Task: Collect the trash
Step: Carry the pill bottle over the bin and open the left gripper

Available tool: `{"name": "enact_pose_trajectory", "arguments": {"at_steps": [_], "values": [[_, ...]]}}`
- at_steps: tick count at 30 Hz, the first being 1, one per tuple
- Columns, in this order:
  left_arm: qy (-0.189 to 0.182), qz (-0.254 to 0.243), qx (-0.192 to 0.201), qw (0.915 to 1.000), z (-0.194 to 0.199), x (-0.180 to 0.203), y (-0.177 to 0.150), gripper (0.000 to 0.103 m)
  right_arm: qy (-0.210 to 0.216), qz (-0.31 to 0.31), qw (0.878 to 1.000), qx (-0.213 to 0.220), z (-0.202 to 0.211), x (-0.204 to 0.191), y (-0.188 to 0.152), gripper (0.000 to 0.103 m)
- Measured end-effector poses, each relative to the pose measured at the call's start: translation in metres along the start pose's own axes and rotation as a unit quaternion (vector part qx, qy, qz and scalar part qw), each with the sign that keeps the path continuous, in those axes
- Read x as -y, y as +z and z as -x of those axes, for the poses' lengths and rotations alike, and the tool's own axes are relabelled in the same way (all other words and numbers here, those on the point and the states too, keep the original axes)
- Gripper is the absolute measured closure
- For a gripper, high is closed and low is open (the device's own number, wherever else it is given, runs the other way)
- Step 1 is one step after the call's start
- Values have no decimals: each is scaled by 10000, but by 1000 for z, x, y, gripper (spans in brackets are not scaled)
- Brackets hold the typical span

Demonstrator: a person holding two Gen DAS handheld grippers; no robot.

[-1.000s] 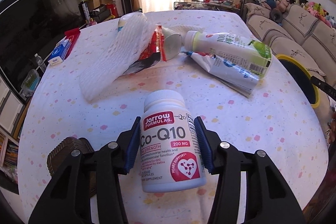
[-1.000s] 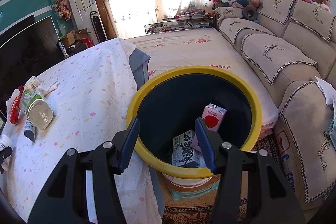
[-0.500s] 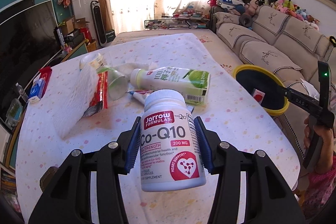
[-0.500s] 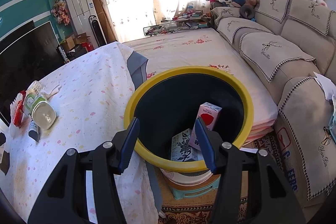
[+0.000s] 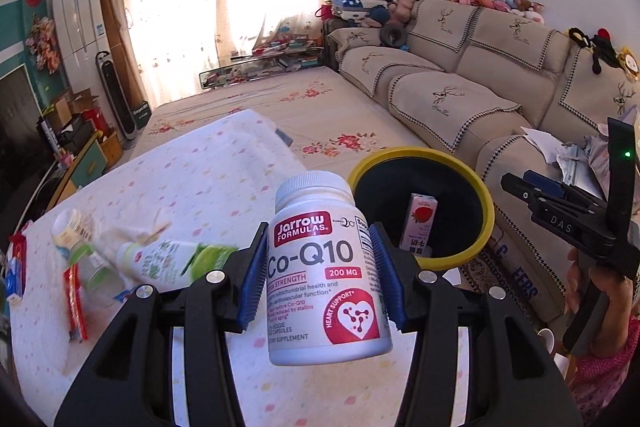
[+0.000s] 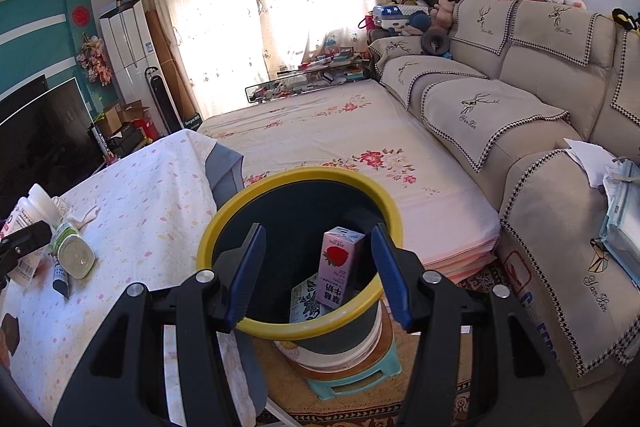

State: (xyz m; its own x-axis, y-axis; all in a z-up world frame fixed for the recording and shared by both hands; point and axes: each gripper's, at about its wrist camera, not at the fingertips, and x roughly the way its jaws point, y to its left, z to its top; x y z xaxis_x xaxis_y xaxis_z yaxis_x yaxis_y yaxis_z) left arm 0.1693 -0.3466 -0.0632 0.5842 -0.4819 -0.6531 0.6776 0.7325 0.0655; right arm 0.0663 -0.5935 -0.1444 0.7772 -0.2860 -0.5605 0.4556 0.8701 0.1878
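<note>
My left gripper (image 5: 318, 277) is shut on a white Co-Q10 supplement bottle (image 5: 326, 275) and holds it in the air over the table edge, just left of the yellow-rimmed trash bin (image 5: 480, 195). The bin also shows in the right wrist view (image 6: 224, 219) and holds a pink strawberry milk carton (image 6: 340, 267) and a dark printed box (image 6: 306, 301). My right gripper (image 6: 318, 275) is open and empty above the bin. The held bottle shows at the left edge of the right wrist view (image 6: 34, 203).
On the spotted tablecloth (image 5: 192, 187) lie a green-and-white drink bottle (image 5: 168, 263), a red wrapper (image 5: 74, 297), a small jar (image 5: 68, 227) and a tube (image 6: 60, 273). A beige sofa (image 6: 520, 107) stands right of the bin, which sits on a stool (image 6: 352, 375).
My left gripper lifted the supplement bottle off the table and swung right toward the bin. My right gripper stayed open and rose slightly above the bin.
</note>
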Motion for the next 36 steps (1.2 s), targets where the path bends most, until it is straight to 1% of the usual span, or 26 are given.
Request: {"name": "enact_pose_trajectory", "arguments": {"at_steps": [6, 9, 13, 17, 21, 22, 24, 28, 30, 33, 36], "values": [[-382, -470, -25, 9982, -50, 45, 40, 54, -226, -186, 9995, 71, 4, 27, 4, 50], [-622, -560, -150, 9964, -77, 65, 53, 54, -347, -265, 9990, 77, 4, 37, 4, 50], [-779, -662, -364, 9941, -119, 90, 65, 54, -448, -354, 9984, 39, 2, 49, 3, 50], [-788, -659, -570, 9931, -157, 101, 66, 54, -509, -397, 9979, 21, 1, 54, 1, 50], [-691, -651, -695, 9931, -183, 104, 63, 53, -517, -410, 9978, -7, -1, 55, -1, 50], [-634, -662, -689, 9934, -186, 104, 62, 45, -513, -404, 9979, -17, -1, 54, -1, 50], [-572, -672, -613, 9942, -187, 105, 62, 34, -499, -391, 9980, -24, -1, 51, 0, 50], [-577, -613, -443, 9955, -169, 99, 64, 34, -461, -374, 9982, -22, 1, 48, 0, 50], [-575, -524, -337, 9964, -150, 92, 63, 32, -421, -361, 9985, -3, 4, 44, 0, 50], [-603, -327, -134, 9976, -111, 78, 58, 27, -345, -317, 9989, -1, 6, 37, -2, 49], [-479, -178, 94, 9987, -69, 55, 49, 24, -265, -253, 9993, -31, 7, 27, -3, 48]]}}
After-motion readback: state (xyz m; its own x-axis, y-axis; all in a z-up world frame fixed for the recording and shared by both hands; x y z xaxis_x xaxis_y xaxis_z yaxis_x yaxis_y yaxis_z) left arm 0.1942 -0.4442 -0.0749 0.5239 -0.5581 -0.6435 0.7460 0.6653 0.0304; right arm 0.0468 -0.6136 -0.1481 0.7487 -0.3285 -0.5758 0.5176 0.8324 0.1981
